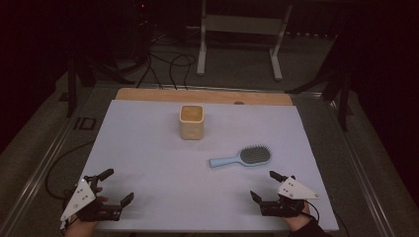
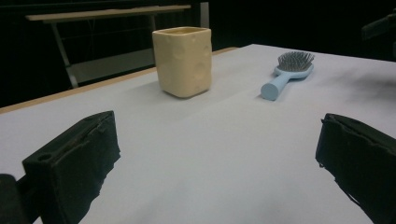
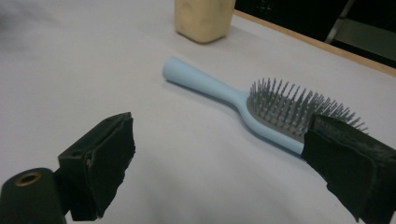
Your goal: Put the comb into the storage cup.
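brush (image 1: 243, 157) right of cup (image 1: 191, 121) – light, stiff, grab handle | right gripper (image 1: 271, 186) nearest, left gripper (image 1: 115, 184) – both wide open, empty

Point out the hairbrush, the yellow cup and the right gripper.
hairbrush (image 1: 255, 156): high view, on the grey bristle pad of its head.
yellow cup (image 2: 183, 63): left gripper view, on its dimpled front wall.
right gripper (image 1: 265, 186): high view, midway between its two open fingertips.

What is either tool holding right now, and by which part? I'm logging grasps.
Nothing. The left tool and right tool are both open and empty; the hairbrush and cup lie untouched on the table.
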Available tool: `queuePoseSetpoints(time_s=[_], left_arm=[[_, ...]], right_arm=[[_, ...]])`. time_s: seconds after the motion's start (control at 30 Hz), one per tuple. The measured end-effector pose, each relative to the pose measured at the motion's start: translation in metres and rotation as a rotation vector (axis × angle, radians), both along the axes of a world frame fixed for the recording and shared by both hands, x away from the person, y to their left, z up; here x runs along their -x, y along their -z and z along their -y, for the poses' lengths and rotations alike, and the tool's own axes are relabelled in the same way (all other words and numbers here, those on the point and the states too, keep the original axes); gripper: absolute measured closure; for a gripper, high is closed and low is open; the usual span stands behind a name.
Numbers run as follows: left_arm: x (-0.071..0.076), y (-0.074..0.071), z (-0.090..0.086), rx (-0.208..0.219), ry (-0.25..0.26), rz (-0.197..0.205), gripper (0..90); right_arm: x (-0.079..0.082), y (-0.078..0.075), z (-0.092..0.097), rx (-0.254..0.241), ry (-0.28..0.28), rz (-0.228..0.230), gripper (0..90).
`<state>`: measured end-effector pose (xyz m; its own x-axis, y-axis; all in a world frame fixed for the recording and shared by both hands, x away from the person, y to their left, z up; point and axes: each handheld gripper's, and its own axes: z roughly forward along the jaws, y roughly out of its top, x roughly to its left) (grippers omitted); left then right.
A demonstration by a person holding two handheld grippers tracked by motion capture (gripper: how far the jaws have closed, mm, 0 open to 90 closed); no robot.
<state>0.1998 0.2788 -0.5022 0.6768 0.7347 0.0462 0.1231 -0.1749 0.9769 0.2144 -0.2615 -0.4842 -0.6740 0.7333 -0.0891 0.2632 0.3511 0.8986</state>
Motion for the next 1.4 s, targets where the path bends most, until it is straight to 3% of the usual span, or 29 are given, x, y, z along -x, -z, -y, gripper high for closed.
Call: queuePoseSetpoints(time_s=[0.4,0.5,0.63,1.0,1.4], left_arm=[[0.000,0.000,0.000,0.000,-0.001,0.001,0.0],[0.000,0.000,0.001,-0.004,0.001,0.001,0.0],[0.000,-0.001,0.000,-0.003,0.001,0.003,0.0],[0.000,-0.001,0.000,-0.004,0.001,0.003,0.0],[0.001,-0.001,0.001,-0.004,0.006,0.004,0.0]], right_arm=[[0.007,-0.029,-0.001,0.003,0.007,0.038,8.9],[0.006,-0.040,-0.001,0.014,0.020,0.072,9.6],[0.001,-0.051,-0.001,0.020,0.029,0.077,9.5],[-0.016,-0.075,-0.007,0.004,-0.014,0.061,7.1],[-0.037,-0.085,-0.027,0.003,-0.086,0.071,7.2]])
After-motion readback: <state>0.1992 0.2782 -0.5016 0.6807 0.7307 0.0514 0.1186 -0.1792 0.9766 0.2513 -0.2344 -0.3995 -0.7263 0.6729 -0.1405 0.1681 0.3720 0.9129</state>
